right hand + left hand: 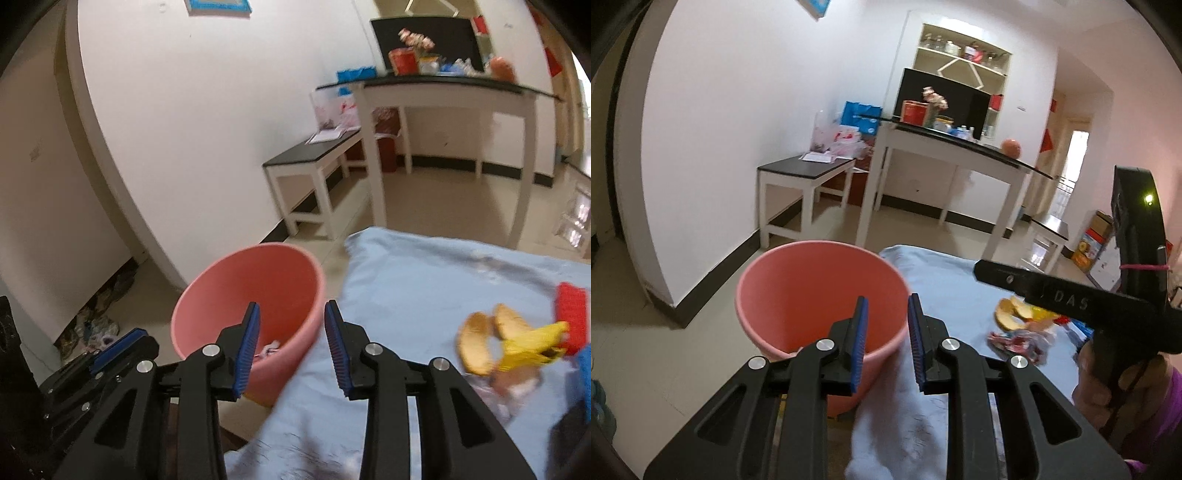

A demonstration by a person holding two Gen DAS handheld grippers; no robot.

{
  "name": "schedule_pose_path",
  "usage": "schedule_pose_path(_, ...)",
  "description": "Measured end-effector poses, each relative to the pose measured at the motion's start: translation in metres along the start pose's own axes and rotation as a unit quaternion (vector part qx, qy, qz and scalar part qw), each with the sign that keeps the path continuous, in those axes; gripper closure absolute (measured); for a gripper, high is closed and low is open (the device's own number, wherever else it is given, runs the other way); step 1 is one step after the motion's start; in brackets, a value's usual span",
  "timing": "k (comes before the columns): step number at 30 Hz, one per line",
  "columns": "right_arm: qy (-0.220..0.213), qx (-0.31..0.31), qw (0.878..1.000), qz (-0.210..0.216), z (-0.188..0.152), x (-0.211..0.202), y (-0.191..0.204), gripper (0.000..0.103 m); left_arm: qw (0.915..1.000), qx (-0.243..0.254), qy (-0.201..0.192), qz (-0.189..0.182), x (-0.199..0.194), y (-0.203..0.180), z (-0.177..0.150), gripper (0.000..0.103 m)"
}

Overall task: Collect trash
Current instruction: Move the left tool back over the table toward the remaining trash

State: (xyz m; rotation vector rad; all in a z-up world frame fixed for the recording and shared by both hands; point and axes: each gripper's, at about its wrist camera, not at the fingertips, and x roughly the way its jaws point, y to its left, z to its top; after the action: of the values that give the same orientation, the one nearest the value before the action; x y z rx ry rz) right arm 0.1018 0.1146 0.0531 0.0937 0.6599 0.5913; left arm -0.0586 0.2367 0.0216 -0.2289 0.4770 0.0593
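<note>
Gaping empty, both claws [886, 306] [291, 314] partly hide the pink bin's [221, 295] blurred contents.

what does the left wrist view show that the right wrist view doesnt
Only the left wrist view shows the person's hand holding the right gripper and a crumpled wrapper. Only the right wrist view shows scraps inside the pink bucket and a red block. Both show the bucket beside the blue cloth, the banana peel, and open, empty jaws.

My room is evenly, softly lit; fisheye bends the walls, corners go black, right view smears.
</note>
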Motion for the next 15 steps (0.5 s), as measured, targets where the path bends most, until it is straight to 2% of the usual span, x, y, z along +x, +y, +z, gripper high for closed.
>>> schedule_pose_path(8,-0.046,0.038,0.997,-0.038,-0.011,-0.056,-0.035,0.067,0.9991,0.03,0.003,-0.03,-0.01,-0.039,-0.014,0.081)
schedule_pose_path(15,-0.079,0.125,0.989,-0.018,-0.002,-0.1,-0.073,0.067,0.9976,0.051,0.008,-0.046,-0.014,-0.063,-0.024,0.081)
